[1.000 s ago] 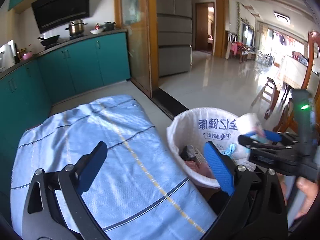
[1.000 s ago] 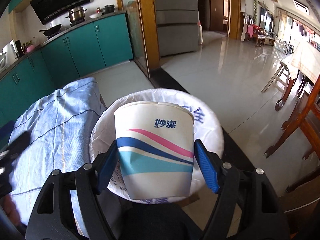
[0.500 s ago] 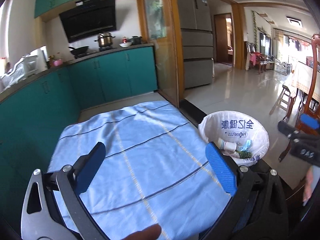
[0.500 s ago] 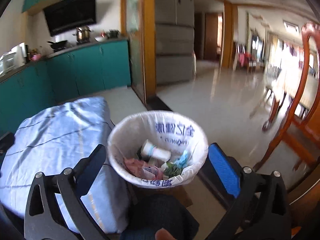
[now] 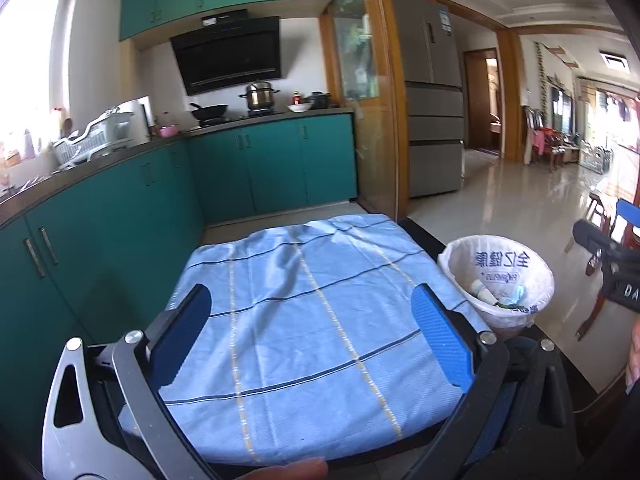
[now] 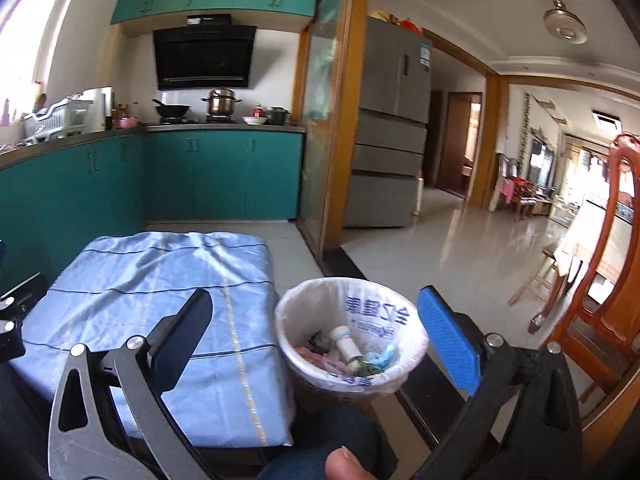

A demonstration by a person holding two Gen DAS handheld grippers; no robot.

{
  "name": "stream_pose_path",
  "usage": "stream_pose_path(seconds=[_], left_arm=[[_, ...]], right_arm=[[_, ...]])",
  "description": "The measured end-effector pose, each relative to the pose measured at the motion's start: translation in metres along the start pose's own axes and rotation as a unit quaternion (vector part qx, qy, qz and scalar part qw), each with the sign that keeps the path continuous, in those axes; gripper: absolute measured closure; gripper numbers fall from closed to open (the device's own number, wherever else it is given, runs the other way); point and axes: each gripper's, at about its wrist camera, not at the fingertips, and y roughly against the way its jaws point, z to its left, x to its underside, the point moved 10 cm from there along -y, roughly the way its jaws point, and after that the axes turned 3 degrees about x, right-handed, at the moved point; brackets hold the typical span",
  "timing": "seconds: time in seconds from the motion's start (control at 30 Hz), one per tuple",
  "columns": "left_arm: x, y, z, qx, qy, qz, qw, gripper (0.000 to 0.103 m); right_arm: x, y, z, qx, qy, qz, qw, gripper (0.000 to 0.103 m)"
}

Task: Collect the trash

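Teal kitchen cabinets are seen behind a blue-clothed surface [image 6: 160, 292] bare of trash. Both the left gripper [image 5: 312, 336] and right gripper [image 6: 316, 340] are spread wide, empty. Collected trash lies in the lined bin [image 6: 352, 300], nearer the right gripper.

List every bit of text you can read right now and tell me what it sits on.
"全亿健康", large blue characters seen mirrored: on the white bag lining the trash bin.
Small oval print under those characters on the bag: too blurred to read.
"DA", white letters cut off at the frame edge: on the right gripper.
Blue and white sticker on the fridge: too small to read.
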Motion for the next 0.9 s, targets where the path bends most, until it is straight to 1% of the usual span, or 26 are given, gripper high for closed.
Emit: stream_pose_path(seconds=[0.17,0.3,0.63,0.9], left_arm=[[-0.003,0.010,0.011,-0.001,0.015,-0.009,0.9998,0.003],[-0.004,0.015,0.011,0.002,0.015,-0.016,0.9998,0.003],[-0.008,0.024,0.001,0.015,0.008,-0.025,0.9995,0.003],[-0.008,0.028,-0.004,0.019,0.000,-0.027,0.9995,0.003]], right_arm=[[0.000,0.004,0.020,-0.011,0.019,-0.001,1.000,0.003],[0.001,0.006,0.025,-0.010,0.025,0.000,1.000,0.003],[0.004,0.011,0.022,0.001,0.020,0.002,1.000,0.003],[0.004,0.011,0.018,0.006,0.015,0.004,1.000,0.003]])
